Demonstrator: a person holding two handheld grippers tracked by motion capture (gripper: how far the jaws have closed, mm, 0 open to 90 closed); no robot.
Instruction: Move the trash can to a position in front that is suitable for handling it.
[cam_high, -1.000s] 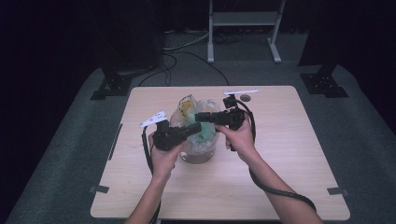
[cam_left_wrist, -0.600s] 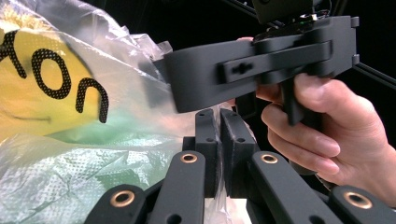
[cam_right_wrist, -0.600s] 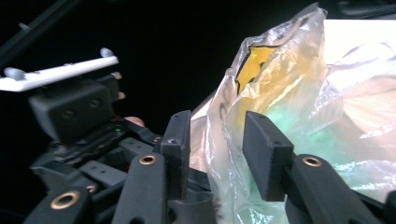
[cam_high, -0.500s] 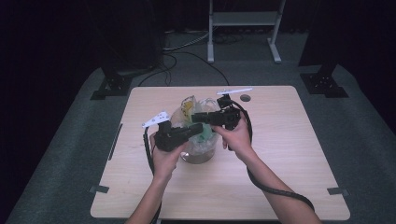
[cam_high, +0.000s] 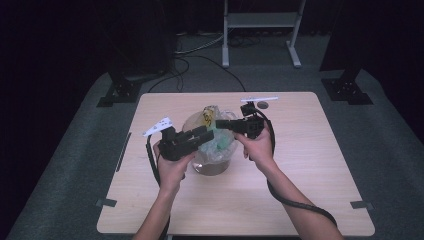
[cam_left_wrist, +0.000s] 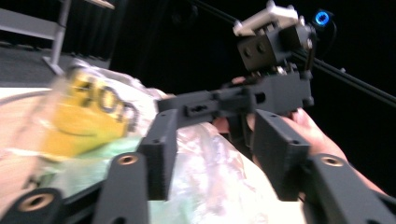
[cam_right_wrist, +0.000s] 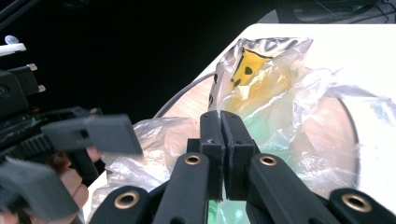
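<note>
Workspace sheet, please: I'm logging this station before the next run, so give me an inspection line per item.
Surface: light wooden table, mostly bare.
Job's things: crumpled clear plastic bag with yellow and green contents, sitting in a clear round bowl at table centre.
Clutter: small white strip and a dark round thing near the far edge.
Grippers: left gripper open, over the bag; right gripper jaws pressed together at the bag, what they pinch I cannot tell.
Cables: black cable trails from the right gripper; more lie on the floor behind.
Surroundings: grey carpet, black stands, a metal frame.

A bag (cam_high: 216, 131) sits in a bowl (cam_high: 212, 166) mid-table (cam_high: 310, 165); left gripper (cam_high: 202, 136) left, right gripper (cam_high: 222, 123) right, above it.
</note>
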